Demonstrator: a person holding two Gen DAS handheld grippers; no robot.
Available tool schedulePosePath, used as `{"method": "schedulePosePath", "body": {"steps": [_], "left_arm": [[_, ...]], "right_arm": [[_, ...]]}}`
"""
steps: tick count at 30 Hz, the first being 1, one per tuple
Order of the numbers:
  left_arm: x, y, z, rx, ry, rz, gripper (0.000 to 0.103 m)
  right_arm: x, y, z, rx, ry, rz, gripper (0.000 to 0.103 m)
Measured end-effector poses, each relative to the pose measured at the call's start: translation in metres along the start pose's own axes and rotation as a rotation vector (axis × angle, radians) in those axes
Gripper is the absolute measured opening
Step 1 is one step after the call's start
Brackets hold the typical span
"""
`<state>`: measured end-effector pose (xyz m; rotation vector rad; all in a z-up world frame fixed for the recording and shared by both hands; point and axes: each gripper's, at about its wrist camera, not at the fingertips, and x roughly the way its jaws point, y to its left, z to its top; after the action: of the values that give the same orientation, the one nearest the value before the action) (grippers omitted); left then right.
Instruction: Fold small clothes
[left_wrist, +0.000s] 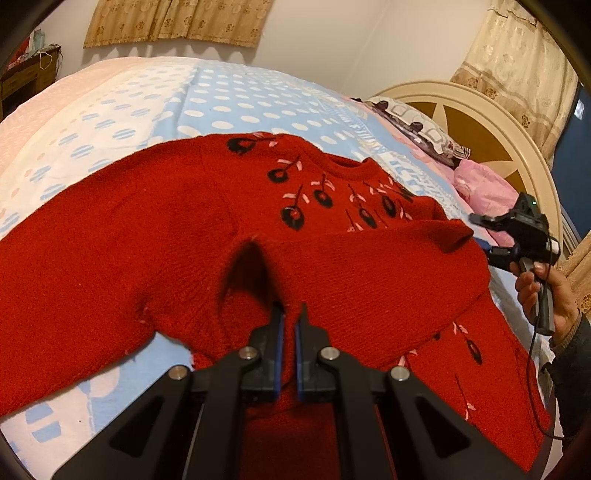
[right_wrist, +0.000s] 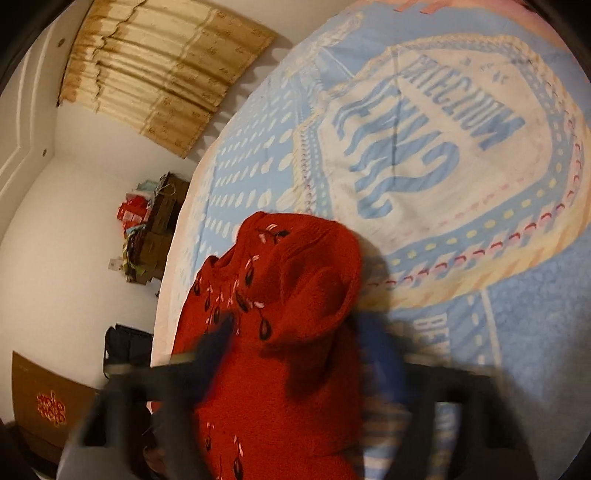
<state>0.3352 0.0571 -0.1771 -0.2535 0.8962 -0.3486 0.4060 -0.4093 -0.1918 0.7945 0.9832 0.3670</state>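
A red knitted sweater (left_wrist: 184, 229) with black and pink embroidered flowers lies spread on the bed. My left gripper (left_wrist: 290, 314) is shut on a raised fold of it near the armpit, with red knit pinched between the blue pads. One sleeve is folded across the body, its cuff (left_wrist: 456, 236) at the right. My right gripper (left_wrist: 484, 238), held by a hand (left_wrist: 543, 291), stands open just beyond that cuff. In the blurred right wrist view the right gripper (right_wrist: 299, 339) has its jaws apart over the sweater (right_wrist: 288, 387), the cuff (right_wrist: 332, 291) lying ahead of them.
The blue and white bedspread (left_wrist: 221, 103) runs to a cream headboard (left_wrist: 480, 122) with a patterned pillow (left_wrist: 417, 125) and a pink cloth (left_wrist: 484, 188). Beyond the bed stand a wooden cabinet (right_wrist: 159, 221), a black bag (right_wrist: 125, 347) and a brown box (right_wrist: 44, 398).
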Motion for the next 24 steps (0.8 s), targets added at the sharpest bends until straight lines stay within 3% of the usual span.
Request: {"method": "schedulePosePath", "body": {"steps": [4,7,12,15,18,21,24], "left_arm": [[0.0,0.0,0.0,-0.001,0.0,0.0,0.005],[0.0,0.0,0.0,0.001,-0.001,0.001,0.005],[0.0,0.001,0.0,-0.003,-0.003,-0.006,0.005],[-0.004,0.004,0.001,-0.027,-0.002,-0.05,0.005],[-0.014,0.005,0.001,-0.044,-0.013,-0.086,0.005],[-0.025,0.009,0.0,-0.058,-0.032,-0.105,0.005],[-0.033,0.021,-0.001,-0.102,-0.039,-0.107,0.005]], "right_arm": [[0.006,-0.01,0.003,0.066,-0.005,0.037,0.042],[0.0,-0.011,0.003,0.056,-0.044,0.034,0.017],[-0.005,0.006,0.004,-0.032,-0.05,-0.006,0.011],[-0.013,0.027,0.009,-0.104,-0.098,-0.057,0.01],[-0.019,0.061,0.014,-0.224,-0.127,-0.13,0.009],[-0.009,0.112,0.01,-0.448,-0.128,-0.303,0.009],[0.03,0.145,-0.008,-0.666,0.008,-0.444,0.009]]}}
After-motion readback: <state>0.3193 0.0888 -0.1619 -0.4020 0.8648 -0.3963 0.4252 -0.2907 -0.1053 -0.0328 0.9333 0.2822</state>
